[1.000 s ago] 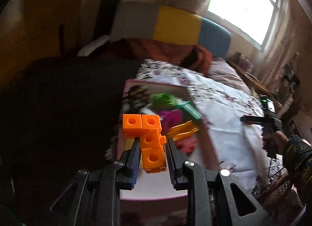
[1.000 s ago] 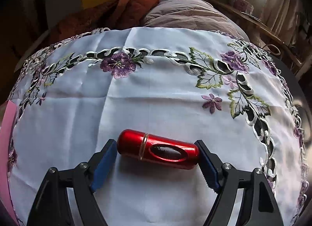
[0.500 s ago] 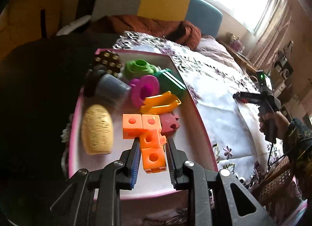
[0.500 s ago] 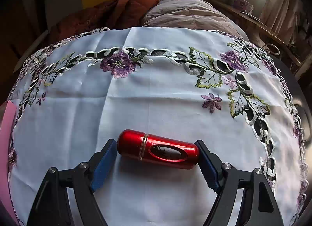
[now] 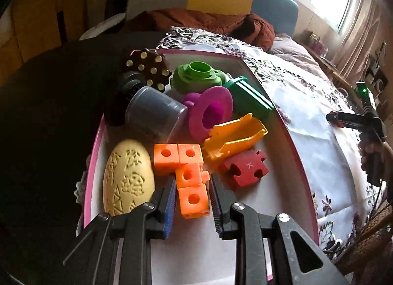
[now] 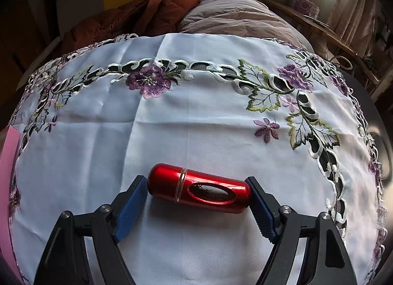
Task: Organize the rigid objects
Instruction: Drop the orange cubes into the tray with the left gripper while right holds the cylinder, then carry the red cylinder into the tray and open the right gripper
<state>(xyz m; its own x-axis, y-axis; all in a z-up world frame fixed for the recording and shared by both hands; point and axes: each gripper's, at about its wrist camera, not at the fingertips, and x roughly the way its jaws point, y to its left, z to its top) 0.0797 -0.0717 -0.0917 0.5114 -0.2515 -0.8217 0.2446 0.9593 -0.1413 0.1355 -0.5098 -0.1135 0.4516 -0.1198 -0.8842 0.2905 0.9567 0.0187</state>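
My left gripper [image 5: 192,197] is shut on an orange block piece [image 5: 186,176] made of joined cubes and holds it low over the pink-rimmed box [image 5: 298,159]. The box holds a tan egg-shaped piece [image 5: 127,176], a red puzzle block [image 5: 245,168], a yellow scoop [image 5: 235,135], a magenta ring [image 5: 211,111], green parts [image 5: 196,77] and a grey cup [image 5: 153,112]. My right gripper [image 6: 197,192] is shut endwise on a red metal capsule [image 6: 199,191] lying on the embroidered tablecloth [image 6: 196,112]. The right gripper also shows in the left wrist view [image 5: 353,120].
A dark studded block [image 5: 147,68] sits at the box's far left corner. The box's pink edge [image 6: 7,152] shows at the left of the right wrist view. A rust blanket [image 6: 137,17] and pillow [image 6: 235,19] lie beyond the cloth. The table edge curves at the right.
My left gripper has come forward and down over the box with the orange piece, so the box contents now look larger and nearer. The right gripper and red capsule have stayed still.
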